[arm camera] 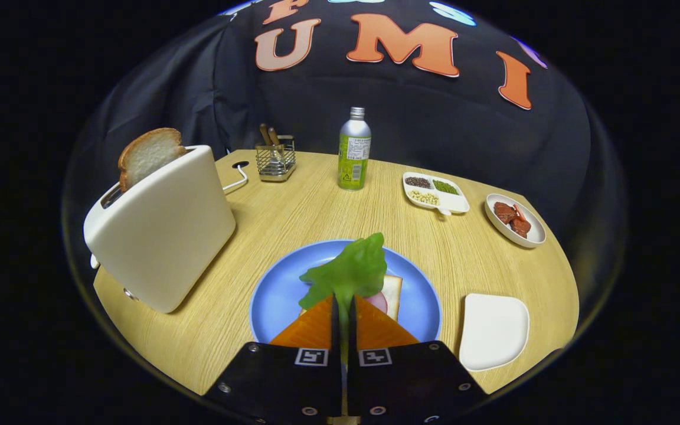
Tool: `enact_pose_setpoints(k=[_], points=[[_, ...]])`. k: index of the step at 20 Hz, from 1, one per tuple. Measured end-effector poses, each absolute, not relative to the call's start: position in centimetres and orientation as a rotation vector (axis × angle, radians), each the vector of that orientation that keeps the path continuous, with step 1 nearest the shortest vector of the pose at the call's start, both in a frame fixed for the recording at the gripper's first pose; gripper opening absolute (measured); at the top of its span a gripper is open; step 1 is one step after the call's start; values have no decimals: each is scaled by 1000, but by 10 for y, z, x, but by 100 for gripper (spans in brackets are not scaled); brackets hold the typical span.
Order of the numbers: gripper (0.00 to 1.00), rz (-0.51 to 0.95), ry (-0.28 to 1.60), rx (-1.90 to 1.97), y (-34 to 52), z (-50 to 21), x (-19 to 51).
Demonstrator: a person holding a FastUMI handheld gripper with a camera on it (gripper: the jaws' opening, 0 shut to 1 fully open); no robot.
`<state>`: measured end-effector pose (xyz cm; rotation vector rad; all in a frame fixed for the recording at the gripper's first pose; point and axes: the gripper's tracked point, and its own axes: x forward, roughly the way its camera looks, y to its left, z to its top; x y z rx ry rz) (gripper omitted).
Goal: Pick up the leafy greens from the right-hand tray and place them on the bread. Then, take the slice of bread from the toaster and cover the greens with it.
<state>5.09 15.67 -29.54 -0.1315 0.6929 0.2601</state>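
Observation:
My gripper (343, 304) is shut on the stem of the leafy greens (352, 273), and the leaf stands up just ahead of the fingertips. Below it a blue plate (278, 289) holds a slice of bread (392, 292) with a pink slice of meat on top, partly hidden by the fingers and the leaf. The greens hang over that bread. To the left stands a white toaster (163, 227) with a second slice of bread (148, 154) sticking out of its slot. The white tray (493, 330) to the right of the plate is bare.
At the back of the round wooden table (293, 206) stand a green-labelled bottle (354, 150) and a wire holder (276, 158) with wooden handles. Back right are a divided dish of seeds (435, 192) and a small dish of red pieces (515, 219).

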Motion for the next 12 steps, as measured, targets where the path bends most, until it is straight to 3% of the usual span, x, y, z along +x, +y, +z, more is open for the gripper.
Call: enact_pose_setpoints(k=[8,12], points=[[23,209,685,-167,144,-292,40],[65,152,670,-113,135,-275,38]])
